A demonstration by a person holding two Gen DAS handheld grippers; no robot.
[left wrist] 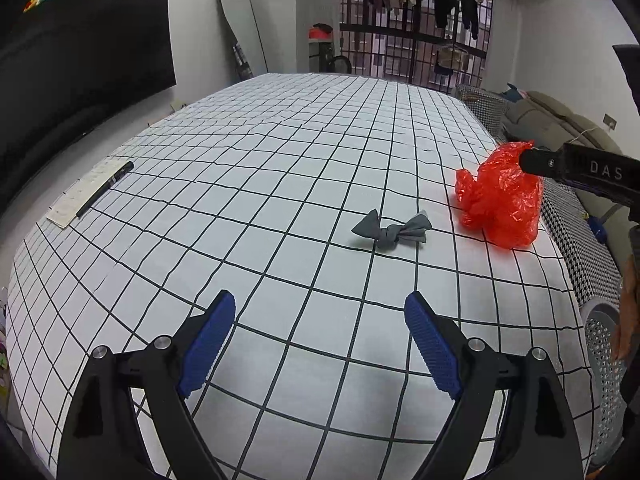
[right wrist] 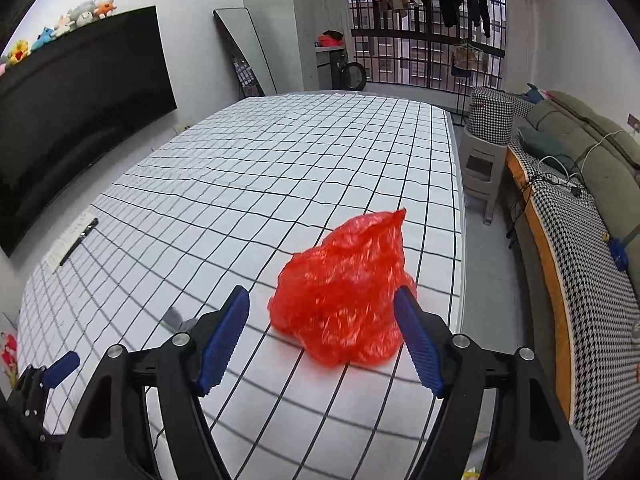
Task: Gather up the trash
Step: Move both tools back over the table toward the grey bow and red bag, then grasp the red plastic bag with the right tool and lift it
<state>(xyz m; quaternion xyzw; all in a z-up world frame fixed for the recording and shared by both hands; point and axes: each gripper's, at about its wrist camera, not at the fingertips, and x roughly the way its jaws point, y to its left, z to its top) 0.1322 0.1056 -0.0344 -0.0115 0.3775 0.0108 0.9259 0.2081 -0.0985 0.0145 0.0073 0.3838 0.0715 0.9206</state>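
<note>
A crumpled red plastic bag (left wrist: pixel 500 196) lies near the right edge of the grid-patterned table (left wrist: pixel 280 160). A grey knotted cloth scrap (left wrist: pixel 392 229) lies just left of it. My left gripper (left wrist: pixel 320 340) is open and empty, hovering over the table short of the scrap. In the right wrist view the red bag (right wrist: pixel 344 296) sits just ahead of and partly between the blue pads of my right gripper (right wrist: pixel 322 340), which is open; the bag touches its right pad. The scrap (right wrist: pixel 176 318) peeks out by its left finger. The right gripper also shows in the left view (left wrist: pixel 528 160).
A black marker (left wrist: pixel 105 188) lies on a paper sheet (left wrist: pixel 78 196) at the table's left edge. A TV (right wrist: pixel 72 112) hangs on the left wall. A houndstooth sofa (right wrist: pixel 580 248) and a grey stool (right wrist: pixel 480 168) stand to the right. A white perforated basket (left wrist: pixel 604 380) is at right.
</note>
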